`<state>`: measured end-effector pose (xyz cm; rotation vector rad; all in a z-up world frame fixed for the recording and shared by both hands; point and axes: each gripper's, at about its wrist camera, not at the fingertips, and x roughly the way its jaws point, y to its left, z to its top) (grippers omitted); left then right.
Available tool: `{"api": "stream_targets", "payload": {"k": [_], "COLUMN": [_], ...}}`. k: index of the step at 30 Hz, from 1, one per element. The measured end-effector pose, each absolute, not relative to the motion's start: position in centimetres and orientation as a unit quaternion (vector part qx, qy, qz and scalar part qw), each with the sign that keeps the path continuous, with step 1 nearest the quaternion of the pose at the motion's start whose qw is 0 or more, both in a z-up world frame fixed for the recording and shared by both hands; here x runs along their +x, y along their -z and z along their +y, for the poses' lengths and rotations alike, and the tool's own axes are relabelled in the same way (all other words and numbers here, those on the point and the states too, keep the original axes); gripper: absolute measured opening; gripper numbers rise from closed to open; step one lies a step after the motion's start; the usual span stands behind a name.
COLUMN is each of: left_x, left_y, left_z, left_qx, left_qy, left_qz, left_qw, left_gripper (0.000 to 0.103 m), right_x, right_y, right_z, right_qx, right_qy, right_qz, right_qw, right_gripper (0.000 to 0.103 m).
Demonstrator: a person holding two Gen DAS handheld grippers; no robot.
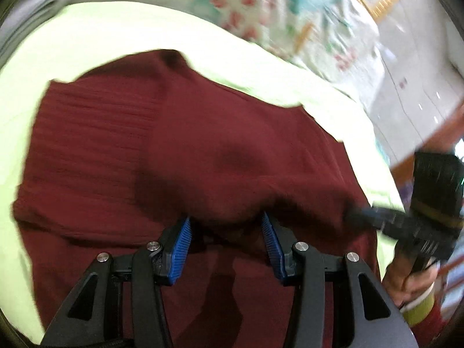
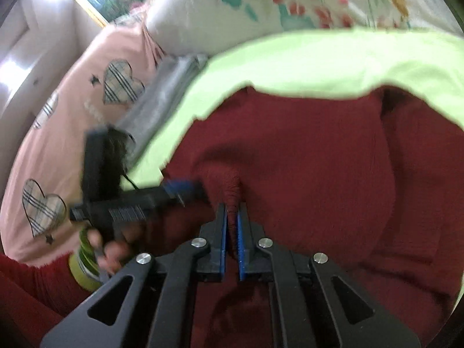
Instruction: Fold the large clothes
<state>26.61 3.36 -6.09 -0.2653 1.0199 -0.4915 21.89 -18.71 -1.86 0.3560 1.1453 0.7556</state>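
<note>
A large dark red knit garment (image 1: 179, 150) lies partly folded on a light green sheet (image 1: 121, 32). My left gripper (image 1: 226, 220) is open, its blue pads spread wide over a raised fold of the garment near its front edge. My right gripper (image 2: 232, 214) is shut on a pinched ridge of the same red garment (image 2: 304, 159). The right gripper also shows at the right of the left wrist view (image 1: 377, 217), its tip at the garment's edge. The left gripper shows at the left of the right wrist view (image 2: 185, 188).
The green sheet (image 2: 319, 58) covers a bed. A floral white quilt (image 1: 275, 8) lies behind it. A pink cloth with plaid hearts (image 2: 72, 116) and a grey folded item (image 2: 162, 92) lie at the left. A tiled floor (image 1: 414, 81) lies past the bed's right side.
</note>
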Motion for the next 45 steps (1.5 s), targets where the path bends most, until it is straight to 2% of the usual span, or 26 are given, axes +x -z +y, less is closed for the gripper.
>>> {"api": "stream_targets", "payload": {"k": [1,3,4,9,12,13,15,17,18,21,24,30,40,41,43,45], "left_x": [26.4,25.6,25.2,24.7,25.4,25.6,26.5,27.3,27.4,26.1,23.7,17.2,9.2,8.5,7.2,6.4], "left_y": [6.1,6.1,6.1,4.2,2.7,2.5,3.2,5.3,6.2,6.0,4.8,3.5,7.2,7.5,7.9,8.4], "left_z": [4.1,5.9,6.8,8.2,5.6,4.7,2.6,1.8,2.0,3.5,5.0,10.7,19.4,19.6,20.0,20.0], "left_qx": [-0.127,-0.132,-0.14,-0.182,-0.175,-0.165,-0.134,-0.1,-0.097,-0.116,-0.111,-0.13,-0.175,-0.183,-0.205,-0.225], "left_qy": [0.222,0.203,0.197,0.214,0.255,0.267,0.275,0.238,0.234,0.241,0.235,0.197,0.131,0.144,0.191,0.22], "left_qz": [0.481,0.481,0.481,0.454,0.439,0.438,0.453,0.486,0.498,0.495,0.481,0.466,0.505,0.506,0.507,0.511], "left_qw": [0.839,0.842,0.843,0.846,0.844,0.843,0.838,0.835,0.83,0.826,0.837,0.853,0.835,0.83,0.815,0.8], "left_gripper": [0.047,0.047,0.047,0.047,0.048,0.051,0.055,0.053,0.049,0.048,0.052,0.059,0.065,0.067,0.077,0.078], "right_x": [21.8,21.6,21.4,21.8,22.9,23.2,23.8,23.6,23.4,22.0,20.0,14.3,4.3,3.7,2.7,1.5], "right_y": [2.5,3.1,2.9,1.8,3.0,3.6,4.9,5.2,4.9,3.1,1.3,0.0,1.6,2.3,3.3,3.3], "right_z": [-18.8,-19.5,-20.0,-22.9,-23.1,-23.1,-24.0,-25.2,-25.5,-26.2,-26.6,-28.3,-36.3,-36.6,-35.9,-34.3], "right_qx": [0.165,0.178,0.189,0.256,0.238,0.237,0.238,0.263,0.271,0.276,0.278,0.283,0.316,0.326,0.338,0.327], "right_qy": [-0.342,-0.33,-0.329,-0.302,-0.235,-0.213,-0.163,-0.159,-0.157,-0.176,-0.187,-0.179,-0.078,-0.087,-0.123,-0.17], "right_qz": [0.538,0.545,0.54,0.5,0.525,0.535,0.555,0.549,0.546,0.523,0.505,0.496,0.501,0.515,0.531,0.534], "right_qw": [0.753,0.75,0.751,0.771,0.782,0.782,0.78,0.777,0.777,0.787,0.796,0.801,0.802,0.788,0.767,0.761], "right_gripper": [0.017,0.039,0.041,0.042,0.042,0.042,0.042,0.042,0.042,0.042,0.049,0.052,0.053,0.053,0.053,0.053]}}
